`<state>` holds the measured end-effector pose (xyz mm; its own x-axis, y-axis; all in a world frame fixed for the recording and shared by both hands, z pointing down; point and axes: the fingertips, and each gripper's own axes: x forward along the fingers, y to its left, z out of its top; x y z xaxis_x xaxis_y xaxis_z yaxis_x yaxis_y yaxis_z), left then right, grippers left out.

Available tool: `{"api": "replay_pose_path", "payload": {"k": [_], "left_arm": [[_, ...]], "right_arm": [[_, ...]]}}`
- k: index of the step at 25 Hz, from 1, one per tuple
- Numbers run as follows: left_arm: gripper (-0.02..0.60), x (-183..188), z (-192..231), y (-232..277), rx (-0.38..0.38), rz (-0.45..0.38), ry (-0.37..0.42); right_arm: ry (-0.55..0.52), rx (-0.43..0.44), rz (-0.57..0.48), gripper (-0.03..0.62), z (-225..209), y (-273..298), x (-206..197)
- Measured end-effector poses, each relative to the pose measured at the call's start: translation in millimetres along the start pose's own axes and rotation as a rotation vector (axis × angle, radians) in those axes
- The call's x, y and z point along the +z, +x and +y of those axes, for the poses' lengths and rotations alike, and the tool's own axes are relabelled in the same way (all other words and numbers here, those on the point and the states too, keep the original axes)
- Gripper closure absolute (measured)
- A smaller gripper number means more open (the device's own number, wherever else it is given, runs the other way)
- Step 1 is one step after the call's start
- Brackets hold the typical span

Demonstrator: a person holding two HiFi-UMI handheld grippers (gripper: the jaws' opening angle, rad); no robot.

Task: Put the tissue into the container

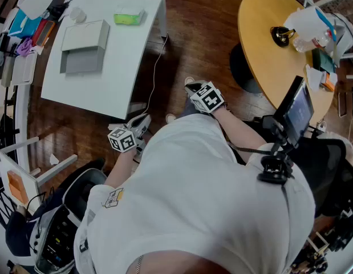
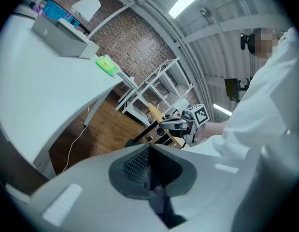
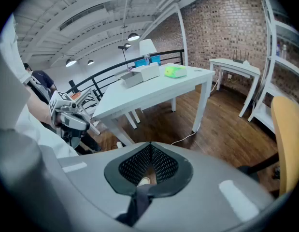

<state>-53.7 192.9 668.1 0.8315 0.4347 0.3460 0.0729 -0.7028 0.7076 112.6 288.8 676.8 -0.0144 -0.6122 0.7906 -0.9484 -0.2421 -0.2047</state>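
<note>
Approach step, nothing picked yet. My left gripper [image 1: 143,120] and right gripper [image 1: 193,87] are both shut and empty, well off the table [image 1: 119,61]. Tissue [image 1: 128,17] lies at 11 o'clock, container [image 1: 85,47] at its 8. Next, I reckon: close in, open a gripper, take the tissue.

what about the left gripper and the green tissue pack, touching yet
Apart. The head view shows the left gripper held off the white table's near edge, while the green tissue pack lies far across its top.
</note>
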Motion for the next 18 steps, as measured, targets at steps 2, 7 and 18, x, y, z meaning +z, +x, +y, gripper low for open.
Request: {"api": "replay_pose_path", "payload": {"k": [2,7,18], "left_arm": [[0.583,21.2,2.2,0.5,-0.004,-0.055,-0.006],[0.583,63.0,16.1,3.2,0.024,-0.166,-0.025],[0.583,150.4,52.9,11.0,0.190,-0.224,-0.091]], "right_arm": [[-0.028,-0.001,-0.010,0.594,-8.7,11.3,23.3],[-0.108,0.001,-0.042,0.594,-37.0,41.0,86.3],[-0.256,0.057,-0.089,0.594,-93.4,92.6,229.5]]}}
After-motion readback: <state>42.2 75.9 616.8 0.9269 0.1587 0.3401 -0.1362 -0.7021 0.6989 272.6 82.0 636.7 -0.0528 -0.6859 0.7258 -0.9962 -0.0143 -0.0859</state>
